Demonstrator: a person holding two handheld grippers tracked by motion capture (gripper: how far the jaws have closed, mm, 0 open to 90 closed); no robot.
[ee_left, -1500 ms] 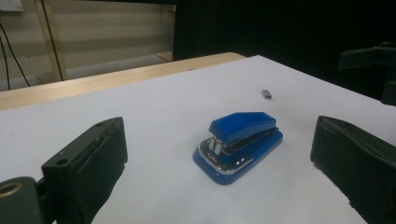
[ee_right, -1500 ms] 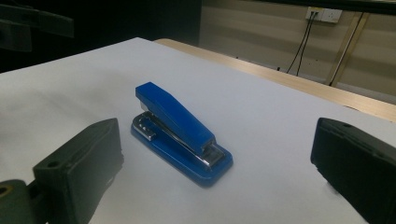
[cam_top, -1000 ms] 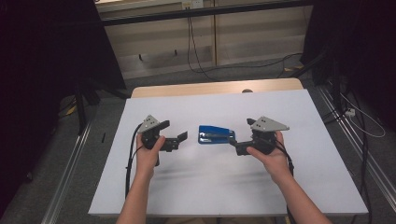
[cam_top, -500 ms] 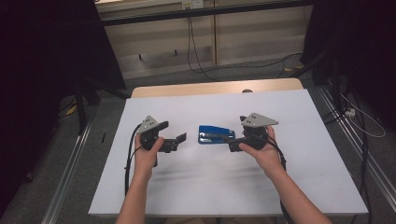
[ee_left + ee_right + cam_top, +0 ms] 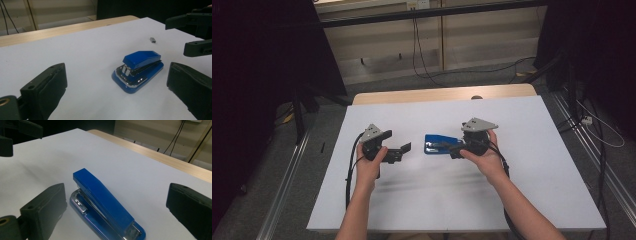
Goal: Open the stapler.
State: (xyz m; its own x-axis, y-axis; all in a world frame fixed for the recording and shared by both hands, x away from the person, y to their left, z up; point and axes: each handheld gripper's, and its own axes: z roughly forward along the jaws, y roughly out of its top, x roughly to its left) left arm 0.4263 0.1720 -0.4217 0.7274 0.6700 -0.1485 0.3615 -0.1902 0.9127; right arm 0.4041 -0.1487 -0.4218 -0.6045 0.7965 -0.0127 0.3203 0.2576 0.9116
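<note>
Approach step: right gripper point(image 5: 451, 150), jaws apart, straddles the stapler point(image 5: 438, 145) from its 3 o'clock (left gripper point(image 5: 404, 151) waits, also apart); next, squeeze.

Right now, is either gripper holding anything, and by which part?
Nothing is held. The right gripper has its open jaws around the blue stapler without touching; the left gripper is open, apart from it.

You are working at a table point(image 5: 522, 125) with a white top and a strip of pale wood along its far edge. A blue stapler point(image 5: 439, 144) lies flat near the middle of the white surface, its chrome end showing in the left gripper view. A small grey piece point(image 5: 152, 40) lies on the white top beyond the stapler.
</note>
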